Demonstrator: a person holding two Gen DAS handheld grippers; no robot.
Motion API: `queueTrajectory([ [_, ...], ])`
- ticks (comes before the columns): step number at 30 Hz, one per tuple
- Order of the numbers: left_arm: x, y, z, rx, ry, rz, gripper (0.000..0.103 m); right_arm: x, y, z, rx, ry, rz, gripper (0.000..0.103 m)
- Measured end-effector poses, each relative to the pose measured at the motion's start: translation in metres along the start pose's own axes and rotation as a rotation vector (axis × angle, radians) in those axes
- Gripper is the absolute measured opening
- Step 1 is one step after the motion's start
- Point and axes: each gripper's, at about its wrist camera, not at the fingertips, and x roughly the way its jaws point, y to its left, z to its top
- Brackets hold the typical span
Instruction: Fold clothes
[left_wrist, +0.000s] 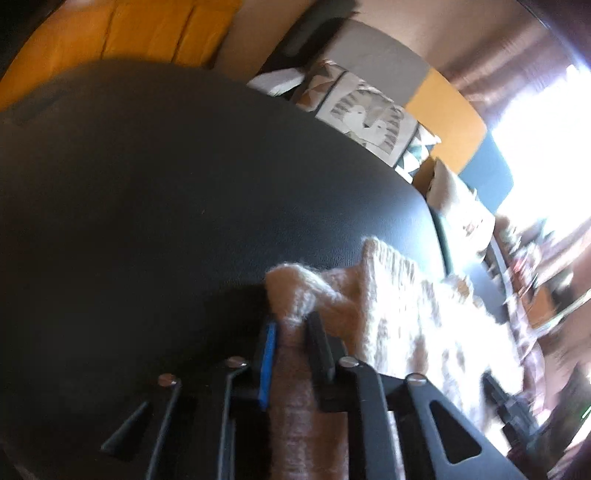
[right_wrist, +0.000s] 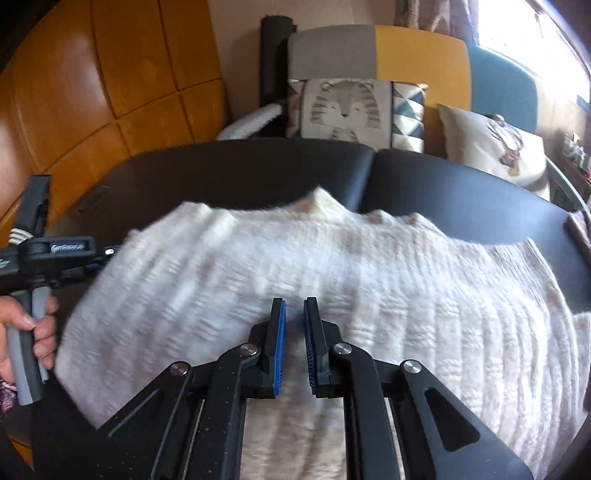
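Observation:
A cream knitted sweater (right_wrist: 332, 258) lies spread across the black padded table (right_wrist: 240, 173), blurred by motion. My right gripper (right_wrist: 294, 314) is over its near edge, with fabric running between the close-set blue pads and back under the jaws; it is shut on the sweater. In the left wrist view my left gripper (left_wrist: 291, 328) is shut on a bunched fold of the same sweater (left_wrist: 406, 314), lifted slightly off the table (left_wrist: 147, 184). The right wrist view shows a hand (right_wrist: 22, 332) holding the left tool's handle at the sweater's left edge.
Behind the table stands a sofa with a tiger cushion (right_wrist: 343, 110) and a deer cushion (right_wrist: 498, 147). A black roll (right_wrist: 275, 55) stands upright beside it. Orange wooden floor (right_wrist: 92, 74) lies to the left, and a bright window at the right.

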Motion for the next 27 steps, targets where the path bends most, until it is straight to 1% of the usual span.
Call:
queueTrajectory([
  [2, -0.001, -0.006, 0.002, 0.036, -0.024, 0.03, 0.008, 0.002, -0.004, -0.002, 0.016, 0.003, 0.014, 0.011],
  [4, -0.006, -0.002, 0.003, -0.003, -0.035, 0.029, 0.007, 0.002, -0.003, -0.004, 0.001, 0.0, 0.006, 0.011],
  [5, -0.009, 0.002, 0.003, -0.022, -0.034, 0.026, 0.007, 0.002, -0.002, -0.005, -0.007, -0.002, 0.001, 0.011],
  [6, -0.011, 0.006, -0.001, -0.02, -0.021, 0.038, 0.007, 0.002, -0.001, -0.005, -0.015, -0.003, -0.003, 0.011],
  [9, -0.003, 0.005, -0.003, 0.025, -0.022, 0.08, 0.008, 0.003, -0.002, -0.007, -0.01, -0.01, -0.002, 0.011],
  [13, -0.007, 0.008, -0.013, 0.053, -0.052, 0.116, 0.009, 0.004, -0.007, -0.009, 0.015, -0.019, 0.027, 0.011],
  [15, -0.012, 0.015, -0.015, 0.04, -0.056, 0.083, 0.009, 0.003, -0.008, -0.01, 0.011, -0.022, 0.036, 0.011],
  [16, -0.014, 0.018, -0.016, 0.032, -0.057, 0.066, 0.013, 0.003, -0.009, -0.01, 0.013, -0.022, 0.04, 0.011],
  [17, -0.006, 0.019, -0.007, 0.005, -0.048, 0.035, 0.014, 0.003, -0.009, -0.01, 0.016, -0.023, 0.045, 0.011],
  [18, -0.01, 0.03, -0.005, -0.057, -0.029, -0.008, 0.016, 0.002, -0.011, -0.01, 0.025, -0.018, 0.056, 0.012],
  [19, -0.017, 0.038, -0.005, -0.104, -0.029, -0.025, 0.016, 0.001, -0.012, -0.009, 0.035, -0.014, 0.068, 0.012],
  [21, -0.025, 0.051, 0.004, -0.219, -0.083, -0.005, 0.015, -0.005, -0.019, -0.007, 0.089, -0.016, 0.107, 0.012],
  [22, -0.029, 0.058, 0.008, -0.275, -0.11, 0.004, 0.015, -0.01, -0.024, -0.006, 0.117, -0.032, 0.12, 0.012],
  [23, -0.04, 0.062, 0.006, -0.299, -0.142, -0.004, 0.015, -0.014, -0.029, -0.006, 0.144, -0.049, 0.131, 0.012],
  [24, -0.05, 0.06, 0.004, -0.288, -0.165, -0.03, 0.015, -0.017, -0.032, -0.006, 0.156, -0.056, 0.139, 0.013],
  [26, -0.058, 0.042, 0.001, -0.204, -0.179, -0.036, 0.015, -0.021, -0.038, -0.004, 0.176, -0.065, 0.152, 0.013],
  [27, -0.061, 0.022, -0.002, -0.119, -0.181, -0.038, 0.015, -0.022, -0.039, -0.002, 0.177, -0.061, 0.147, 0.013],
])
